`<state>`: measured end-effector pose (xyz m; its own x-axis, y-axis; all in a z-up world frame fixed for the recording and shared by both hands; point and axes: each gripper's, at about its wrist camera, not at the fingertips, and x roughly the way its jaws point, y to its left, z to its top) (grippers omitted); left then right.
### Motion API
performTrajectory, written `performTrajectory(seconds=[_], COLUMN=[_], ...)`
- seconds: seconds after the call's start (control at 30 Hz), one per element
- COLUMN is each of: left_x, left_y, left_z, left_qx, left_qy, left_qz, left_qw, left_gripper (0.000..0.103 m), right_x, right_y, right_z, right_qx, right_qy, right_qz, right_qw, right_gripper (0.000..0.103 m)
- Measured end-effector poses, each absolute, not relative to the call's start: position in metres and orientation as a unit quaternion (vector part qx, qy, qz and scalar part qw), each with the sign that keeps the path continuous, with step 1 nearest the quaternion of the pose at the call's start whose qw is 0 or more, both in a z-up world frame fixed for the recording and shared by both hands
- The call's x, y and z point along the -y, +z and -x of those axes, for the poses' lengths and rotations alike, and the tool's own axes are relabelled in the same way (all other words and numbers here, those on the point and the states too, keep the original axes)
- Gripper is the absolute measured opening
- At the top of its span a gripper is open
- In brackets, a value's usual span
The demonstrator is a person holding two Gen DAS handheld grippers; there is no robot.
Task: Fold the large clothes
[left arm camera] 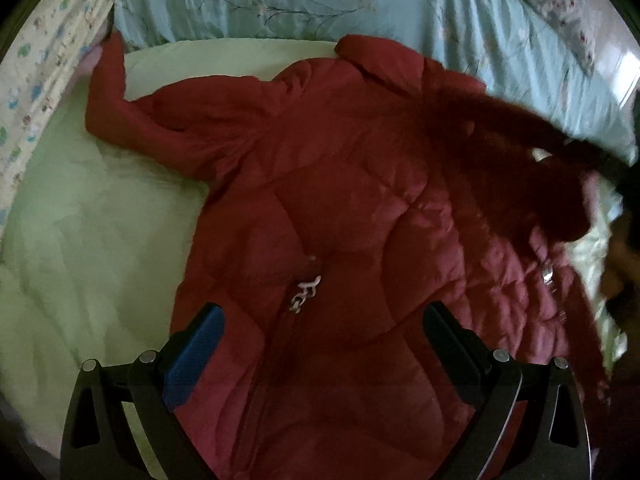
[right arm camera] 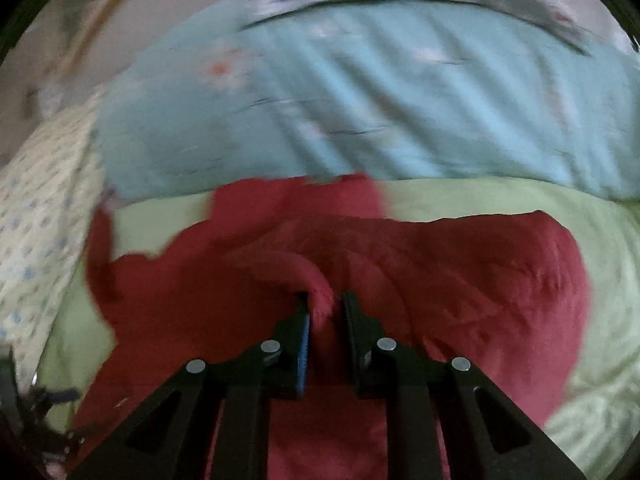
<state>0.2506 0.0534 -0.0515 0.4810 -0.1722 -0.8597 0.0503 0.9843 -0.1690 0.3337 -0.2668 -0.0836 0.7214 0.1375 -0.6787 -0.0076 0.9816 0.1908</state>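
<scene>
A red quilted puffer jacket (left arm camera: 320, 208) lies spread on a pale green sheet, its left sleeve (left arm camera: 116, 100) stretched to the far left, zipper pull (left arm camera: 306, 292) near the middle. My left gripper (left arm camera: 324, 320) is open and empty, hovering over the jacket's lower front. The jacket's right side with fur trim (left arm camera: 520, 152) is lifted and blurred. In the right wrist view my right gripper (right arm camera: 325, 300) is shut on a fold of the red jacket (right arm camera: 322, 292), holding it above the rest of the jacket (right arm camera: 480, 272).
A light blue floral quilt (left arm camera: 320, 0) lies along the far side of the bed and shows in the right wrist view (right arm camera: 380, 100). A patterned cream cloth (left arm camera: 40, 80) borders the left. The green sheet (left arm camera: 100, 220) extends to the left of the jacket.
</scene>
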Motion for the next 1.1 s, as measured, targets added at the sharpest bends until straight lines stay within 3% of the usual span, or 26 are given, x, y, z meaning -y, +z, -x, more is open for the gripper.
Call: performTrajectory(seconds=[0.2,0.5,0.53,0.6,0.67,0.77,0.83,1.0,1.1], left_x=[-0.075,-0.080,-0.077,-0.069,-0.059,-0.050,-0.049,-0.059,-0.063], left_y=[-0.062,-0.094,-0.098,-0.106,-0.113,-0.118,-0.114,-0.107,-0.126], left_z=[-0.284,-0.380,-0.391,-0.411,-0.426,-0.439,-0.438,-0.420,-0.421], left_qx=[-0.510,-0.524,-0.527,-0.531,-0.534,-0.531,-0.518,-0.477,-0.491], left_qy=[-0.104,-0.137,-0.137,-0.141,-0.147,-0.147,-0.143,-0.090,-0.085], left_qz=[0.104,0.161,0.159,0.154,0.143,0.123,0.108,0.048,0.038], left_qw=[0.848,0.825,0.824,0.821,0.820,0.825,0.836,0.873,0.866], left_gripper=[0.101,0.099,0.097,0.079,0.043,0.030,0.024,0.023,0.026], right_x=[0.194,0.179,0.180,0.178,0.178,0.183,0.188,0.227,0.269], right_y=[-0.125,-0.159,-0.160,-0.160,-0.161,-0.160,-0.157,-0.137,-0.124], right_z=[-0.347,-0.360,-0.359,-0.357,-0.355,-0.350,-0.343,-0.320,-0.313], right_qx=[-0.390,-0.451,-0.452,-0.452,-0.455,-0.460,-0.458,-0.430,-0.398], right_qy=[0.181,0.164,0.164,0.163,0.163,0.164,0.160,0.104,0.026], right_qz=[-0.068,-0.052,-0.053,-0.051,-0.054,-0.064,-0.069,-0.102,-0.129], right_qw=[0.900,0.876,0.875,0.875,0.874,0.870,0.872,0.891,0.908], right_gripper=[0.015,0.020,0.020,0.021,0.023,0.032,0.044,0.045,0.047])
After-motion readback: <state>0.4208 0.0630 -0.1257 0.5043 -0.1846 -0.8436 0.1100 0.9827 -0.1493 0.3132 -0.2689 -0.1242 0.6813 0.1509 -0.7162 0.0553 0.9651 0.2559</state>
